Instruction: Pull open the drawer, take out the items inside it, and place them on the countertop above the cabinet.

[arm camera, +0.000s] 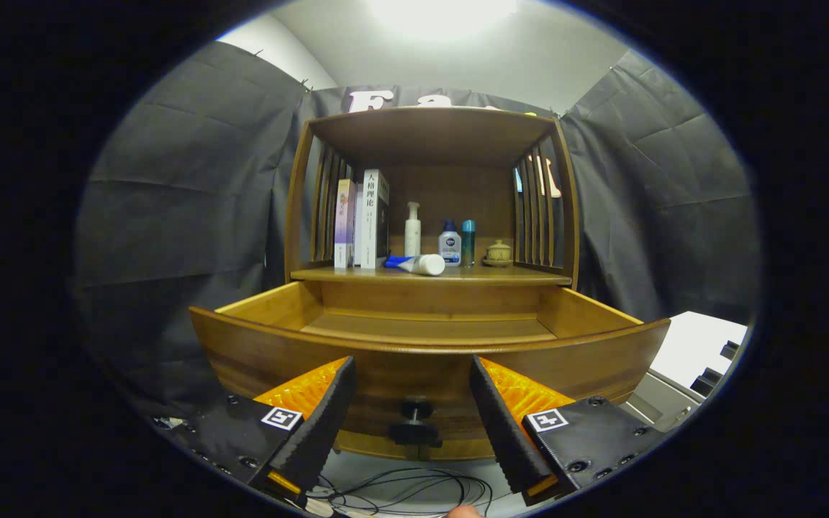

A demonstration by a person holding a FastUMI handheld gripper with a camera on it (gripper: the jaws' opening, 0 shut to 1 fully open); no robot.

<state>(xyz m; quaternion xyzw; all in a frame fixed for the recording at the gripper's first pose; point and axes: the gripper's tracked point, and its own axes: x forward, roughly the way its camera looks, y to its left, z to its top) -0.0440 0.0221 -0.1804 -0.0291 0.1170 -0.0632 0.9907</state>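
Beyond the fingers stands a wooden cabinet with its drawer pulled out toward them. On the countertop above the drawer stand 2 books upright at the left, then a pump bottle, a lying tube, 2 small bottles and a lidded jar at the right. The gripper has its fingers spread either side of the drawer knob, not touching it.
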